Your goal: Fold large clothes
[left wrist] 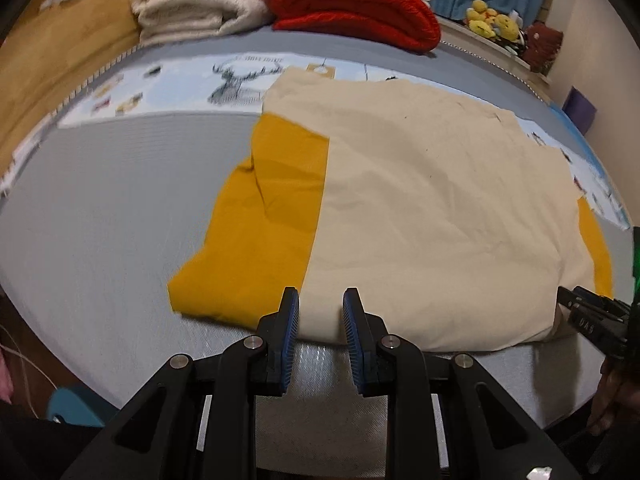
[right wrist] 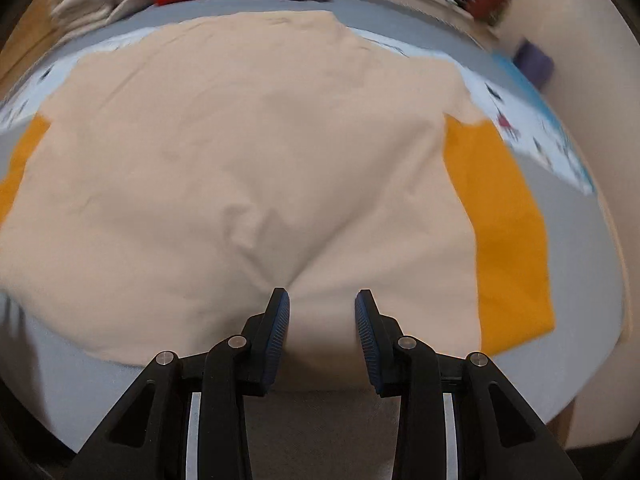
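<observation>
A large cream garment (left wrist: pixel 432 208) with mustard-yellow sleeves (left wrist: pixel 260 236) lies spread flat on the grey bed (left wrist: pixel 100 208). It fills the right wrist view (right wrist: pixel 240 168), with a yellow sleeve (right wrist: pixel 504 232) at the right. My left gripper (left wrist: pixel 321 312) is open over the garment's near hem, by the seam of the left sleeve. My right gripper (right wrist: pixel 322 312) is open over the near hem, where the cloth puckers between the fingers. The right gripper also shows at the right edge of the left wrist view (left wrist: pixel 592 316).
A folded white blanket (left wrist: pixel 200 0) and a folded red blanket (left wrist: pixel 356 8) lie at the far side of the bed. A printed sheet with a deer (left wrist: pixel 236 80) lies under the garment's far edge. Plush toys (left wrist: pixel 492 20) sit on a ledge at the back right.
</observation>
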`<act>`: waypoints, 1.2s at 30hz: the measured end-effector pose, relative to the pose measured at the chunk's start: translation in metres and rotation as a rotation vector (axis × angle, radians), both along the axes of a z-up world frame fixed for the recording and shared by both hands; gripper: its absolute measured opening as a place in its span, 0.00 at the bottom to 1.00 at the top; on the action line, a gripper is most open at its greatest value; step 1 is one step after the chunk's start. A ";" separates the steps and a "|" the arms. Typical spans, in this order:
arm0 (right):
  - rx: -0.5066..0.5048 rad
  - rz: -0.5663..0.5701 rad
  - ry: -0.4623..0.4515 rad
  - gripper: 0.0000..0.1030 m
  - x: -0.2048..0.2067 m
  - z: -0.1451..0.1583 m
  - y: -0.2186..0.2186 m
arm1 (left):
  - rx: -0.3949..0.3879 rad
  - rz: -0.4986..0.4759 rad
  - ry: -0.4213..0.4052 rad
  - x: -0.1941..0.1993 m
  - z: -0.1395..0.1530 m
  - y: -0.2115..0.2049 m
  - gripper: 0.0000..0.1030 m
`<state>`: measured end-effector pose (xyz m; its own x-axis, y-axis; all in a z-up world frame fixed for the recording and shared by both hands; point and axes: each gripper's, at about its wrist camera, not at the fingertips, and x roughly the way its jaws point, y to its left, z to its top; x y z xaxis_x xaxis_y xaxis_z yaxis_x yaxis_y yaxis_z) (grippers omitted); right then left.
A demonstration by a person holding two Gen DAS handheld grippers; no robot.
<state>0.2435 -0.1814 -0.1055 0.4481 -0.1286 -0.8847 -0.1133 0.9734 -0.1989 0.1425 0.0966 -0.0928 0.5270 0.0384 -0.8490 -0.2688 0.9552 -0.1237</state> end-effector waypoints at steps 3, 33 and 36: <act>0.034 -0.004 -0.091 0.35 -0.004 0.021 -0.002 | -0.117 0.061 0.011 -0.005 -0.006 0.017 0.22; 0.002 0.118 0.006 0.37 0.003 -0.011 0.009 | -0.720 0.382 -0.049 0.009 -0.071 0.083 0.50; 0.002 0.125 0.011 0.37 0.005 -0.012 0.006 | -0.726 0.394 -0.077 0.015 -0.074 0.083 0.49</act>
